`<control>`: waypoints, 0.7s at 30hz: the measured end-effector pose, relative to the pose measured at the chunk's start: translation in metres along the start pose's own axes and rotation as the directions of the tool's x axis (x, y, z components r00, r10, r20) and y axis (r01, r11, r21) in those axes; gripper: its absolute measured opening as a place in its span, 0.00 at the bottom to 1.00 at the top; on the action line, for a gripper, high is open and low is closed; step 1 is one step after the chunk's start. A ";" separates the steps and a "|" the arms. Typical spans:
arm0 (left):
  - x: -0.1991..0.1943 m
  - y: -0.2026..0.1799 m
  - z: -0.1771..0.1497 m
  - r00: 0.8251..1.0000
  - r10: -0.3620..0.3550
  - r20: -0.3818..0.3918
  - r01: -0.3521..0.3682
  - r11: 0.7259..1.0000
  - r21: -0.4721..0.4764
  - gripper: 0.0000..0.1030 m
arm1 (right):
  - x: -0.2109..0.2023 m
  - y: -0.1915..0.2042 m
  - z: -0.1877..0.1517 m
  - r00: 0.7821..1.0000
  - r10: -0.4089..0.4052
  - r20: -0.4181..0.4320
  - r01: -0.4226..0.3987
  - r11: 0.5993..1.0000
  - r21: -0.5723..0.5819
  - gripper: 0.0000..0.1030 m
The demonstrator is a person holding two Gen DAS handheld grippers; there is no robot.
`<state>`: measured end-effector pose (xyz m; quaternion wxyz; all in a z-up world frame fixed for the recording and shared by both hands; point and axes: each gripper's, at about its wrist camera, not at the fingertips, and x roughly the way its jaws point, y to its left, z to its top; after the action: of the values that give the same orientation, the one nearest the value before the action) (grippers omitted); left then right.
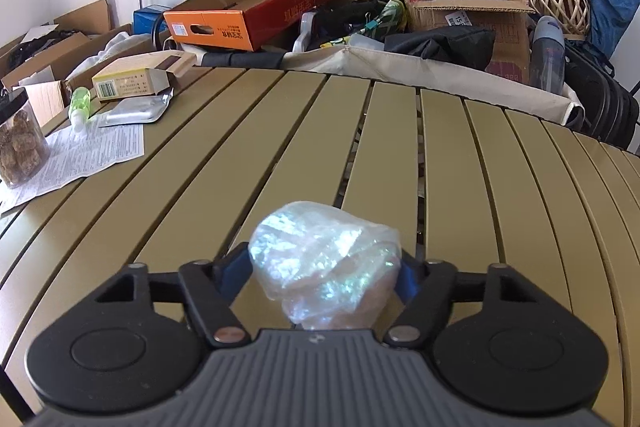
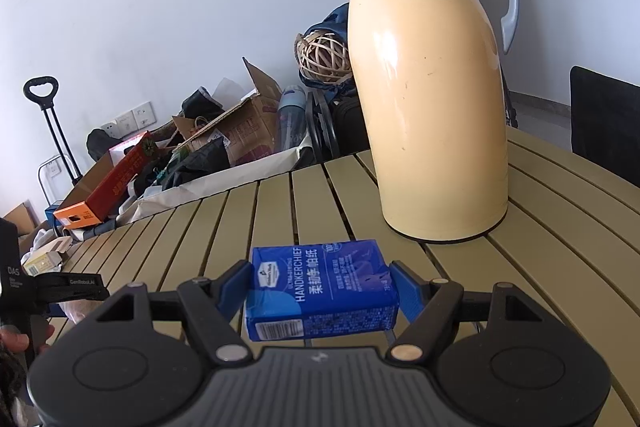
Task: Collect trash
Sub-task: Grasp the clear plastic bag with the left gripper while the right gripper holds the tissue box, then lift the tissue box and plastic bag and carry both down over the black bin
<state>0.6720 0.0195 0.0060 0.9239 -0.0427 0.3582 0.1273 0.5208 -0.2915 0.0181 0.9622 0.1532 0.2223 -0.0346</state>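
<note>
My left gripper (image 1: pixel 324 263) is shut on a crumpled clear plastic wrap (image 1: pixel 326 267), held just above the olive slatted table (image 1: pixel 280 147). Its blue pads (image 1: pixel 236 273) press the wrap from both sides. My right gripper (image 2: pixel 322 287) is shut on a blue handkerchief tissue pack (image 2: pixel 322 289), held above the same table (image 2: pixel 280 211). The left gripper's body (image 2: pixel 60 287) shows at the left edge of the right wrist view.
A tall cream thermos jug (image 2: pixel 432 87) stands just beyond the tissue pack. At the table's left lie a printed leaflet (image 1: pixel 88 151), foil pouch (image 1: pixel 136 111), green bottle (image 1: pixel 79 107), yellow carton (image 1: pixel 132 81) and snack jar (image 1: pixel 18 143). Boxes and bags (image 1: pixel 256 15) crowd the space behind.
</note>
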 end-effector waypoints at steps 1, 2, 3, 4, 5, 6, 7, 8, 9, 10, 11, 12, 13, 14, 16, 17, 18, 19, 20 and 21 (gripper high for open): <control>-0.001 0.000 0.000 1.000 0.002 0.002 -0.002 1.000 0.000 0.62 | 0.000 0.000 0.000 1.000 0.001 0.000 -0.001 1.000 -0.001 0.72; -0.002 0.001 0.000 1.000 0.001 0.004 -0.001 1.000 0.000 0.57 | 0.000 0.001 0.000 1.000 0.002 0.000 -0.002 1.000 0.000 0.72; -0.003 0.002 0.000 1.000 0.001 0.005 -0.001 1.000 0.000 0.56 | 0.000 0.001 0.000 1.000 0.003 0.000 -0.003 1.000 0.001 0.72; -0.004 0.002 0.000 1.000 0.003 0.006 -0.003 1.000 -0.001 0.55 | 0.000 0.001 0.000 1.000 0.004 0.001 -0.004 1.000 0.002 0.72; -0.004 0.003 0.000 1.000 0.004 0.008 -0.004 1.000 -0.003 0.53 | 0.000 0.001 0.000 1.000 0.006 0.001 -0.006 1.000 0.002 0.72; -0.005 0.004 0.000 1.000 0.005 0.009 -0.005 1.000 -0.004 0.53 | -0.001 0.001 0.000 1.000 0.008 0.001 -0.008 1.000 0.002 0.72; -0.006 0.005 0.000 1.000 0.006 0.010 -0.005 1.000 -0.005 0.51 | -0.001 0.001 0.000 1.000 0.010 0.001 -0.010 1.000 0.002 0.72; -0.007 0.005 -0.001 1.000 0.008 0.012 -0.008 1.000 -0.004 0.51 | -0.001 0.002 -0.001 1.000 0.013 0.000 -0.013 1.000 0.000 0.72; -0.008 0.006 -0.001 1.000 0.010 0.013 -0.010 1.000 -0.005 0.50 | -0.001 0.003 -0.001 1.000 0.015 0.000 -0.015 1.000 -0.002 0.72; -0.010 0.007 -0.002 1.000 0.009 0.014 -0.009 1.000 -0.005 0.50 | -0.002 0.003 -0.001 1.000 0.019 0.000 -0.019 1.000 -0.004 0.72; -0.012 0.008 -0.003 1.000 0.008 0.016 -0.008 1.000 -0.005 0.49 | -0.002 0.004 -0.001 1.000 0.021 0.000 -0.021 1.000 -0.005 0.72; -0.015 0.008 -0.004 1.000 0.008 0.021 -0.008 1.000 -0.003 0.49 | -0.003 0.005 -0.001 1.000 0.025 0.000 -0.025 1.000 -0.006 0.72; -0.018 0.008 -0.004 1.000 0.007 0.027 -0.007 1.000 0.001 0.49 | -0.004 0.005 -0.001 1.000 0.028 0.001 -0.028 1.000 -0.006 0.72; -0.022 0.008 -0.005 0.999 0.008 0.033 -0.009 1.000 0.006 0.49 | -0.006 0.006 -0.002 0.999 0.033 0.002 -0.033 0.999 -0.008 0.72; -0.031 0.010 -0.007 0.999 0.007 0.044 -0.007 1.000 0.012 0.49 | -0.010 0.008 -0.003 0.999 0.042 0.005 -0.042 0.999 -0.013 0.72; -0.036 0.012 -0.008 0.999 0.005 0.050 -0.006 1.000 0.008 0.49 | -0.012 0.009 -0.004 0.999 0.047 0.006 -0.047 0.999 -0.015 0.72; -0.041 0.013 -0.009 0.999 0.004 0.054 -0.005 1.000 0.004 0.49 | -0.014 0.010 -0.006 0.999 0.053 0.005 -0.053 0.998 -0.017 0.72; -0.047 0.015 -0.010 0.998 0.001 0.059 -0.001 1.000 0.003 0.49 | -0.016 0.010 -0.007 0.998 0.060 0.001 -0.060 0.998 -0.021 0.72; -0.053 0.016 -0.012 0.998 -0.001 0.065 0.001 1.000 0.006 0.49 | -0.019 0.012 -0.009 0.998 0.067 -0.002 -0.067 0.997 -0.024 0.72; -0.060 0.018 -0.013 0.997 -0.004 0.073 0.004 1.000 0.009 0.49 | -0.021 0.013 -0.011 0.997 0.073 -0.005 -0.074 0.997 -0.027 0.72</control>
<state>0.6159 0.0224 0.0368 0.9368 -0.0348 0.3246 0.1254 0.4989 -0.2759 0.0213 0.9644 0.1480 0.2190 0.0042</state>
